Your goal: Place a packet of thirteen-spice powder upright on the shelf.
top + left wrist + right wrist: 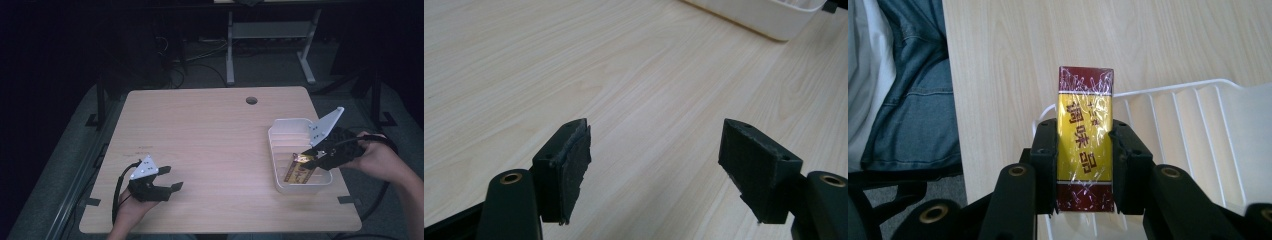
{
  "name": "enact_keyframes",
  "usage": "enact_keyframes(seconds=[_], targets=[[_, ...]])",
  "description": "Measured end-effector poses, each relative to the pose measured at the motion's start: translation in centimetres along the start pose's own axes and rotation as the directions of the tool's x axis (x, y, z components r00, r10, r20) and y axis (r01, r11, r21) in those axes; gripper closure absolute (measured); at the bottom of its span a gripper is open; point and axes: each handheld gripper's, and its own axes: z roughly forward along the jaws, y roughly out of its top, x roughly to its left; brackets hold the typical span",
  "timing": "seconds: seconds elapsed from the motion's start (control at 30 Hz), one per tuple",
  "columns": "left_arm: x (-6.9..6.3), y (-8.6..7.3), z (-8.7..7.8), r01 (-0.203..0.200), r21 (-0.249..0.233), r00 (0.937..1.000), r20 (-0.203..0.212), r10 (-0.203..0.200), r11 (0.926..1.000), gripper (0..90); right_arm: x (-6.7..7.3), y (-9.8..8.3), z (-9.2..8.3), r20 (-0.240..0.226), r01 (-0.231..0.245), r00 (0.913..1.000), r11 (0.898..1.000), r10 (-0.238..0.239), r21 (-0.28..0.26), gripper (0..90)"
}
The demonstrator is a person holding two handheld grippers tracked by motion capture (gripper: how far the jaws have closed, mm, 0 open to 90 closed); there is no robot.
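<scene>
The right gripper (1083,165) held a yellow and dark-red film-wrapped rectangular packet (1084,137), jaws clamped on its two long sides, above the near end of the white ribbed plastic tray (280,131) at the right of the pale wooden counter (210,145).

Risks, as judged:
- The glossy film could let the packet slip or pivot between the pads.
- A lowered packet could catch on the tray's near wall or ribs and tip.

The left gripper (167,179) rested near the counter's near-left corner, jaws moderately apart and empty, well clear of the tray. No other objects stood on the counter between the two grippers.
</scene>
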Motion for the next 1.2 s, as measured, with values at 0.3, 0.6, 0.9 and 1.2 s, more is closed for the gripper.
enact_keyframes(seconds=[0.3,0.6,0.9,1.2], targets=[[0.0,-0.1,0.2,0.002,0.003,1.0,0.005,-0.002,1.0,28.1,-0.4,-0.1,0.5,-0.027,0.012,0.9996,1.0,-0.011,0.02,67.2],[0.2,-0.1,0.2,0.005,0.001,1.0,0.002,-0.005,1.0,28.1,-0.6,-1.3,1.2,-0.016,-0.012,0.9998,0.999,0.013,0.036,66.7],[0.2,-0.1,0.2,0.01,0.001,0.9999,0.001,-0.01,0.9999,27.9,-0.4,-2.7,2.4,-0.006,-0.041,0.9991,0.998,0.041,0.038,66.5],[0.3,-0.1,0.2,0.012,0.0,0.9999,0.001,-0.012,0.9999,27.9,-0.3,-3.7,2.9,0.005,-0.073,0.9973,0.997,0.073,0.029,64.8]])
